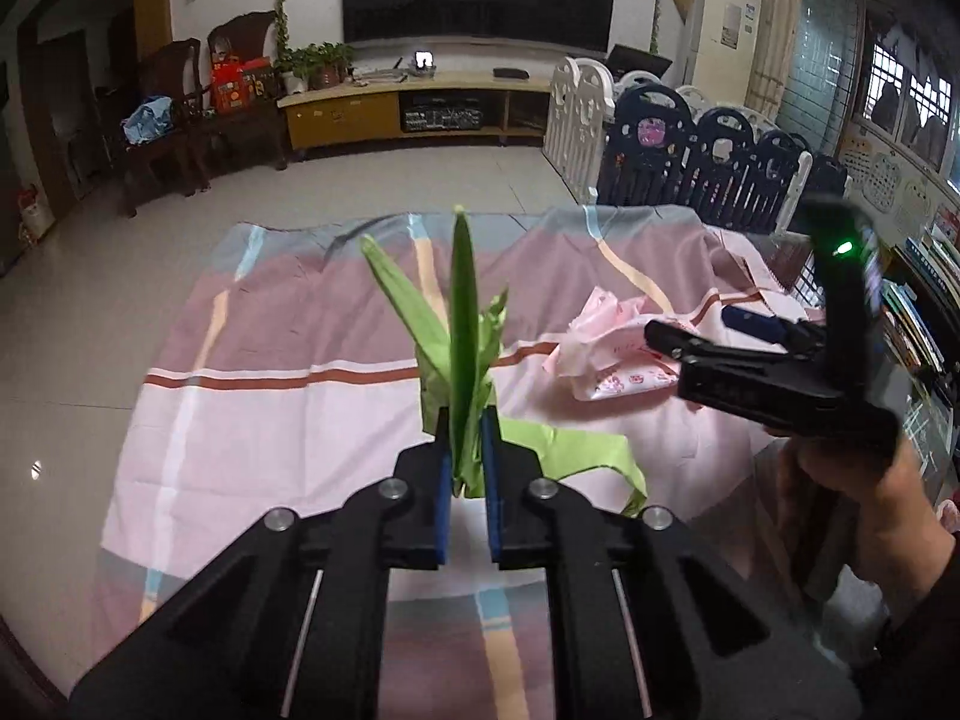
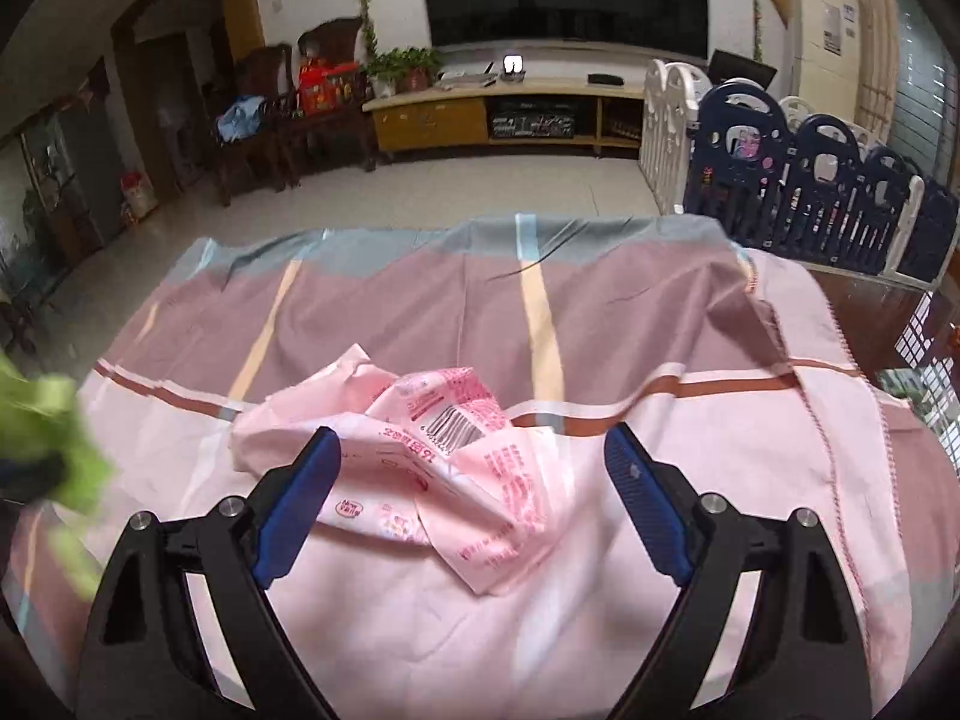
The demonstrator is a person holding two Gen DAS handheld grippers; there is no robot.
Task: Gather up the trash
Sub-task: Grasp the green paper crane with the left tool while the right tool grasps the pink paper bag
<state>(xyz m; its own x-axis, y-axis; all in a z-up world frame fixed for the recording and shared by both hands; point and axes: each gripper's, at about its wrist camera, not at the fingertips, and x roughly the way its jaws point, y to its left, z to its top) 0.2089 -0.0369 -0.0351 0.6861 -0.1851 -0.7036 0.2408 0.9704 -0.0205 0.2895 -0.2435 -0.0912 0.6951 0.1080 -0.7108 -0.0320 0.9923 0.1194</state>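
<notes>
My left gripper is shut on a crumpled green plastic bag and holds it just above the cloth-covered table; part of the bag trails down to the right. The bag shows as a green blur at the left edge of the right wrist view. A crumpled pink wrapper with red print and a barcode lies on the cloth. My right gripper is open, its blue pads on either side of the wrapper's near part, just above it. It also shows in the left wrist view over the wrapper.
The table carries a pink, mauve and grey striped cloth. Bare dark wood shows at its right edge. Beyond it stand a dark blue and white playpen fence, a TV stand and wooden chairs.
</notes>
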